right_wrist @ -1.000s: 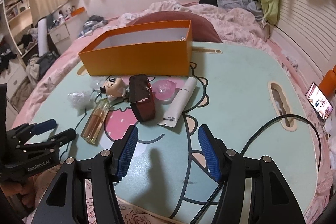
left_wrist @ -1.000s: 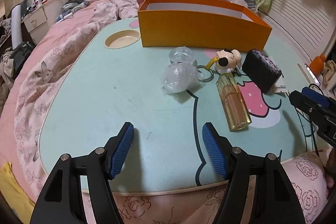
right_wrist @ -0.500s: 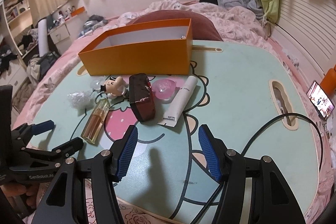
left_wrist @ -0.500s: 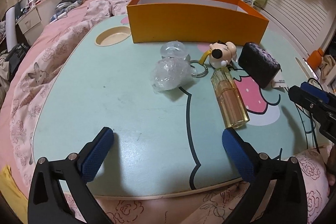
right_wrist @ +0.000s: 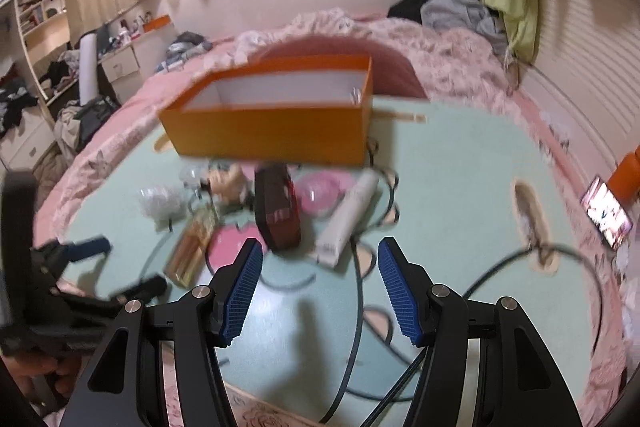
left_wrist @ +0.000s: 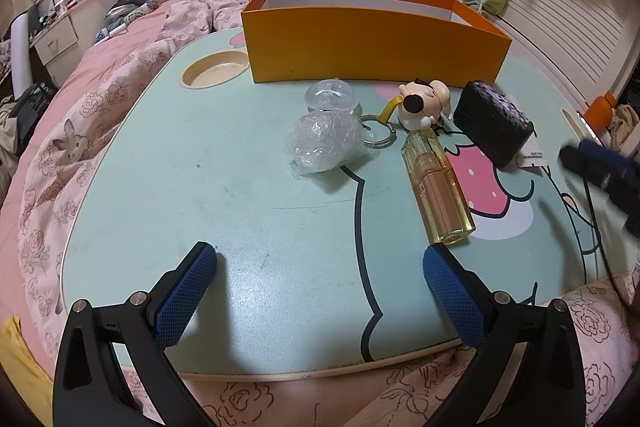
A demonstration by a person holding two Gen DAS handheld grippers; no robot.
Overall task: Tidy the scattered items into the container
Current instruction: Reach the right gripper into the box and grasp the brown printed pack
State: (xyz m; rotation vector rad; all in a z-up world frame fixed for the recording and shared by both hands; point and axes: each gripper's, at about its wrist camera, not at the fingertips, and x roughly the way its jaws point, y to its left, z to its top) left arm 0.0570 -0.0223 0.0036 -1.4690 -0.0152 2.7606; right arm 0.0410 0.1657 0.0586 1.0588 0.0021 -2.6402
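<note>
An empty orange box point(left_wrist: 372, 39) stands at the back of a mint cartoon table point(left_wrist: 200, 187). In front of it lie a clear round piece point(left_wrist: 332, 95), a crumpled plastic wrap point(left_wrist: 324, 143), a dog-figure keychain point(left_wrist: 424, 103), an amber bottle point(left_wrist: 438, 183) and a dark pouch point(left_wrist: 494, 123). The right wrist view adds a pink round item point(right_wrist: 320, 191) and a white tube point(right_wrist: 352, 215) by the box point(right_wrist: 272, 131). My left gripper point(left_wrist: 320, 275) is wide open and empty near the front edge. My right gripper point(right_wrist: 320, 275) is open and empty, in front of the pouch point(right_wrist: 280, 211).
The table rests on a pink floral bed. It has a cup recess point(left_wrist: 214, 71) at the back left and a slot point(right_wrist: 532, 207) at the right. A black cable point(right_wrist: 360, 307) crosses the table. A phone point(right_wrist: 608, 215) lies beyond the right edge.
My left gripper has opened wide and moved a little closer to the items. My right gripper has moved forward toward the items; its view is blurred with motion.
</note>
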